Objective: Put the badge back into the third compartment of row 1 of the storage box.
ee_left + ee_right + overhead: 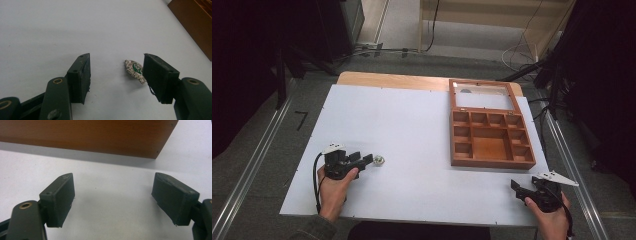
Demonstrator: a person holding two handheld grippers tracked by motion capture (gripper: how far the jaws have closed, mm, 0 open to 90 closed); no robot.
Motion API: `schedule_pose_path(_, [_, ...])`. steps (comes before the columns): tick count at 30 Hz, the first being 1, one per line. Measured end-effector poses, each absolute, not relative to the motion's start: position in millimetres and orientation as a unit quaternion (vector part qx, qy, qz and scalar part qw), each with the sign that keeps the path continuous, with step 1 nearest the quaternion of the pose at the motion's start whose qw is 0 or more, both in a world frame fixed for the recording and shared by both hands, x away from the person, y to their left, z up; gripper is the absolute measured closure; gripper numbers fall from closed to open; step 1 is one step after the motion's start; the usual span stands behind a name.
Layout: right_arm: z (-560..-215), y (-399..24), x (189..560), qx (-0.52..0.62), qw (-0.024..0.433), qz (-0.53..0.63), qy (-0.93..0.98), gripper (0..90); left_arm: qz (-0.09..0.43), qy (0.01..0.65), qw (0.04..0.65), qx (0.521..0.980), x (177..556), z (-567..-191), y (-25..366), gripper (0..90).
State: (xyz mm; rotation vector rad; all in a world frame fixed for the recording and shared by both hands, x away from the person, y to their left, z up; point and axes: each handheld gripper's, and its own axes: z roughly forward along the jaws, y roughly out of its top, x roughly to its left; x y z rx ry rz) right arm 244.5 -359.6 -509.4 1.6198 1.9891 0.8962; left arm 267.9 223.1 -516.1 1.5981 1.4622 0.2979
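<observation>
While the left gripper hangs low over the white counter, its jaws spread, a small silver-and-green brooch lies between them, hard by the right-hand pad; no writing readable on it. Right gripper sits spread too, near the wooden compartment box corner. Plenty of bare counter between the two grippers.

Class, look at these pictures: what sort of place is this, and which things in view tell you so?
Probably a lab or workshop set up for recording handling work. A white table top stands between metal floor rails, cables trail across the floor behind it, and a person's hands hold the left gripper and right gripper.
</observation>
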Motion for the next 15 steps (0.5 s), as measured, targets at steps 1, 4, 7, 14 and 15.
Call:
schedule_pose_path(1, [-509.5,-359.7,244.5,0.582,0.211,0.323,0.716,16.9,0.121,0.594,0.460,0.649,267.9,-516.1,223.1,40.6])
schedule_pose_path(4, [-509.6,-359.6,244.6,0.583,0.210,0.323,0.716,16.9,0.120,0.592,0.461,0.650,269.0,-515.9,221.5,41.9])
schedule_pose_path(7, [-509.5,-359.4,244.6,0.583,0.209,0.322,0.716,16.9,0.118,0.591,0.460,0.652,270.2,-516.1,219.7,42.4])
schedule_pose_path(14, [-509.4,-359.6,244.5,0.584,0.209,0.322,0.715,16.9,0.108,0.591,0.461,0.653,272.3,-516.4,216.5,47.4])
schedule_pose_path(15, [-509.4,-359.6,244.6,0.584,0.209,0.322,0.715,16.9,0.104,0.591,0.462,0.653,272.6,-516.5,216.1,48.4])
